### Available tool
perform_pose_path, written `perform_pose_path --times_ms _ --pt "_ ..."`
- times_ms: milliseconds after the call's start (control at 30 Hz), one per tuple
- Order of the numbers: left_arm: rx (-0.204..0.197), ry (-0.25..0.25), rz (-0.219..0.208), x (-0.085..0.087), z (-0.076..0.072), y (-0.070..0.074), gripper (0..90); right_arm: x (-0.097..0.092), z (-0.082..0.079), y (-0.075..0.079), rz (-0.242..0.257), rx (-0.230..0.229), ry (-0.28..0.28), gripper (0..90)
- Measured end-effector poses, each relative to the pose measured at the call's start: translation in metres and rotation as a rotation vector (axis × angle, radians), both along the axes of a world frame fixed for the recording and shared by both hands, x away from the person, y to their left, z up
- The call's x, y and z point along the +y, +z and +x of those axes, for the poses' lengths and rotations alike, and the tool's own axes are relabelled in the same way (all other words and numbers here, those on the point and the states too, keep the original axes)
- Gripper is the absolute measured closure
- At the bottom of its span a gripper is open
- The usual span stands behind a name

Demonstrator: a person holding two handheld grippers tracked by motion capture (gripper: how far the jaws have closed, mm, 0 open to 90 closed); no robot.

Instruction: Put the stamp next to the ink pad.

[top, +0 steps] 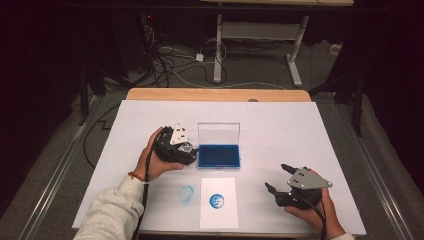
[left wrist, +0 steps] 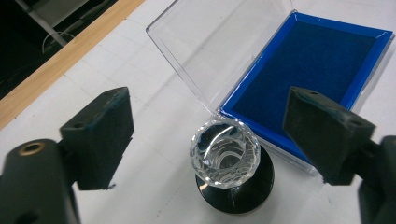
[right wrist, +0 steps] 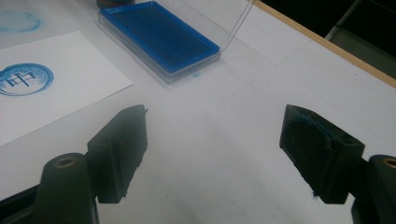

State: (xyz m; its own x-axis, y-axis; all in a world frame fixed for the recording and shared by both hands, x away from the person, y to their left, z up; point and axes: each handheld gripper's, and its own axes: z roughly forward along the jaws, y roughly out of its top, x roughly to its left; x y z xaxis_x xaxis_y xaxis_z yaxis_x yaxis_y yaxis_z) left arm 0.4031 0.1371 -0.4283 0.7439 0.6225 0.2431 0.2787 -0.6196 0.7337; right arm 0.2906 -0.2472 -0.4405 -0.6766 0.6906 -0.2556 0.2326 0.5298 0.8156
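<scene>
A stamp (left wrist: 225, 158) with a faceted clear top and a round black base stands upright on the white table, touching the near corner of a blue ink pad (left wrist: 308, 65). My left gripper (left wrist: 208, 100) is open, one jaw on each side of the stamp, and neither pad touches it. From above, the left gripper (top: 189, 151) sits just left of the ink pad (top: 218, 155). My right gripper (top: 276, 176) is open and holds nothing, low over the table at the right front. In its own view, my right gripper (right wrist: 215, 116) faces the ink pad (right wrist: 156, 35).
The pad's clear lid (top: 218, 132) stands open behind it. A white sheet (top: 218, 220) with a round blue imprint (top: 216, 201) lies at the front middle, with a blue smear (top: 186, 193) on the table cover to its left. A wooden table edge (top: 215, 94) runs along the far side.
</scene>
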Motion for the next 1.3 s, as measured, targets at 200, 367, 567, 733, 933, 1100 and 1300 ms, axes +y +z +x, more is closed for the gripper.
perform_pose_path --times_ms 200,367,567,733,933,1100,1300 --pt "-0.002 -0.025 -0.011 -0.001 -0.002 0.001 15.7 0.000 0.000 0.000 -0.002 -0.004 -0.003 24.0" --pt "-0.020 -0.028 -0.012 -0.003 -0.006 0.004 15.7 0.001 -0.001 0.000 0.000 -0.009 -0.006 24.0" --pt "-0.041 -0.034 -0.027 -0.003 -0.011 0.009 15.7 0.001 -0.002 0.001 -0.002 -0.023 -0.006 23.9" --pt "-0.041 -0.051 -0.032 -0.002 -0.014 0.012 15.7 0.002 -0.002 0.001 -0.002 -0.033 -0.019 23.8" --pt "-0.069 -0.047 -0.058 0.000 -0.021 0.018 15.7 0.002 -0.004 0.002 0.000 -0.050 -0.023 23.6" --pt "-0.100 -0.055 -0.063 0.001 -0.028 0.023 15.7 0.002 -0.007 0.003 0.000 -0.057 -0.027 23.5" --pt "-0.129 -0.065 -0.067 0.003 -0.037 0.030 15.7 0.001 -0.009 0.004 0.002 -0.071 -0.036 23.5"
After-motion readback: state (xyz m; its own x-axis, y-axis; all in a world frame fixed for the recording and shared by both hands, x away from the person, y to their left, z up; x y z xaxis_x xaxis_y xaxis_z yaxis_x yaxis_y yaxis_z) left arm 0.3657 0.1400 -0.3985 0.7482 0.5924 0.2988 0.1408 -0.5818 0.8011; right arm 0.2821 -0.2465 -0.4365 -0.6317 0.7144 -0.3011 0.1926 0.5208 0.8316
